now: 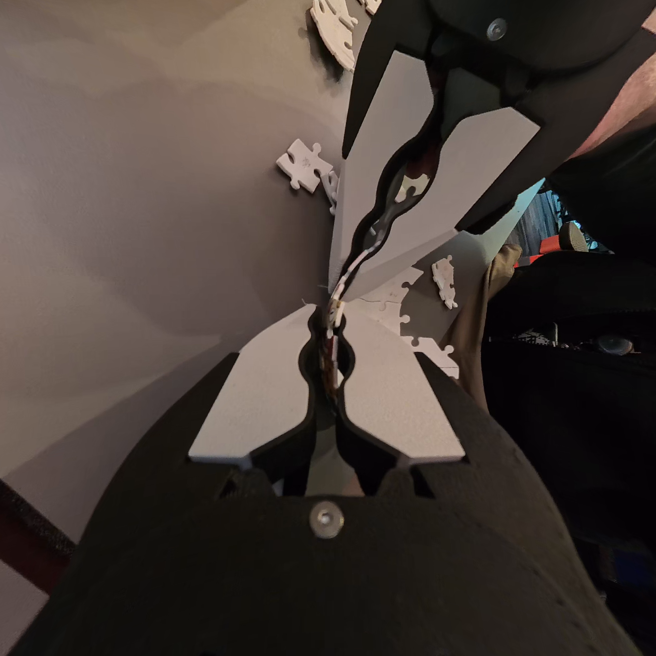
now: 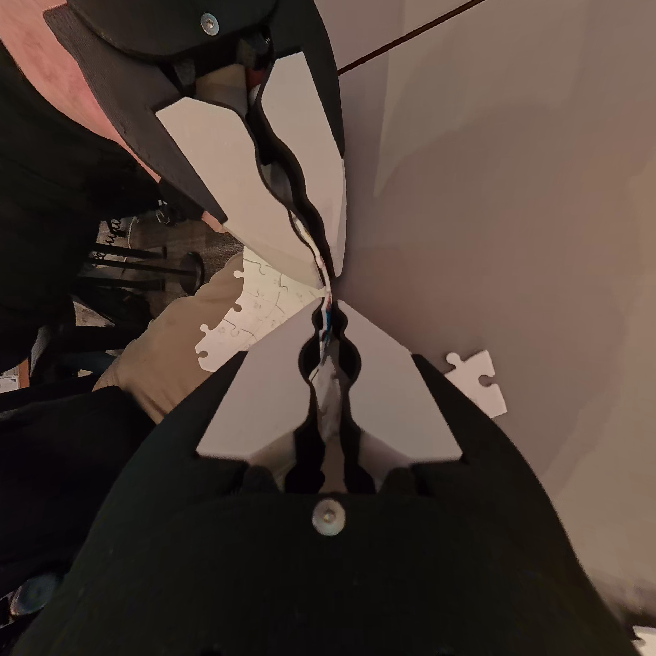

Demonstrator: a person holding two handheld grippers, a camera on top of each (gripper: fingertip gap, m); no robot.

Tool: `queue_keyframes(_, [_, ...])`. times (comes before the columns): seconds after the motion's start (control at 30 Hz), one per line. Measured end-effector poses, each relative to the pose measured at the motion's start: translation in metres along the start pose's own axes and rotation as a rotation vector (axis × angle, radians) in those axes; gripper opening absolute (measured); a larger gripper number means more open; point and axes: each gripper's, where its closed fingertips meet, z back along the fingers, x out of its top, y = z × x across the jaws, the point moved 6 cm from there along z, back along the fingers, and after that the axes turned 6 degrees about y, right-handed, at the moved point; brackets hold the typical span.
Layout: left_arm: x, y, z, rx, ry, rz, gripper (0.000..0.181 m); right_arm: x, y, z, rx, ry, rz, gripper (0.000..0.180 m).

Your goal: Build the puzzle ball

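Puzzle pieces are what both my grippers are pinching, edge-on, right where the two tools meet nose to nose above the grey table. My left gripper has its pale fingers pressed together on a thin piece whose printed side shows only as a sliver of colour between them. My right gripper is likewise clamped on a thin piece, white with small marks on it, running down the wavy slot between its fingers. In the left wrist view my right gripper comes in from above, tilted, and the two held pieces touch at the tips (whether their tabs are actually locked I cannot tell). Just behind the tips lies a curved white section of joined pieces, its knobbed edge toward my trouser leg. Loose white pieces lie on the table: one to the left of my right gripper, a smaller one standing on edge near the table's rim, and one just beside my right gripper's outer finger. Another curved joined section sits farther off at the top of the left wrist view
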Motion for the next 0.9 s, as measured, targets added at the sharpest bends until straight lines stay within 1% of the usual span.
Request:
queue_keyframes(0.23, [0.001, 0.002, -0.001, 0.001, 0.003, 0.004, 0.006, 0.0, -0.002, 0.0, -0.008, -0.009, -0.009, 0.0])
queue_keyframes(0.27, [0.001, 0.002, 0.0, 0.0, 0.005, 0.006, 0.006, 0.0, -0.002, 0.0, -0.013, -0.009, -0.01, 0.005])
queue_keyframes(0.3, [0.0, 0.002, 0.0, -0.003, 0.007, 0.007, 0.006, 0.0, -0.003, 0.0, -0.024, -0.006, -0.011, 0.015])
queue_keyframes(0.37, [0.0, 0.002, 0.0, 0.001, 0.002, 0.009, 0.006, 0.0, -0.003, 0.003, -0.02, -0.018, -0.015, 0.022])
queue_keyframes(0.57, [-0.003, 0.002, 0.003, 0.009, -0.016, 0.017, 0.006, -0.007, -0.005, 0.025, -0.032, -0.057, -0.017, 0.023])
queue_keyframes(0.7, [-0.004, 0.002, 0.004, 0.021, -0.022, 0.02, 0.006, -0.018, -0.003, 0.037, 0.0, -0.08, -0.044, 0.024])
queue_keyframes(0.83, [-0.003, 0.001, 0.004, 0.03, -0.022, 0.022, 0.006, -0.031, -0.004, 0.037, 0.01, -0.078, -0.071, 0.023])
queue_keyframes(0.9, [-0.003, 0.001, 0.005, 0.036, -0.023, 0.024, 0.006, -0.034, -0.004, 0.033, 0.014, -0.078, -0.079, 0.02])
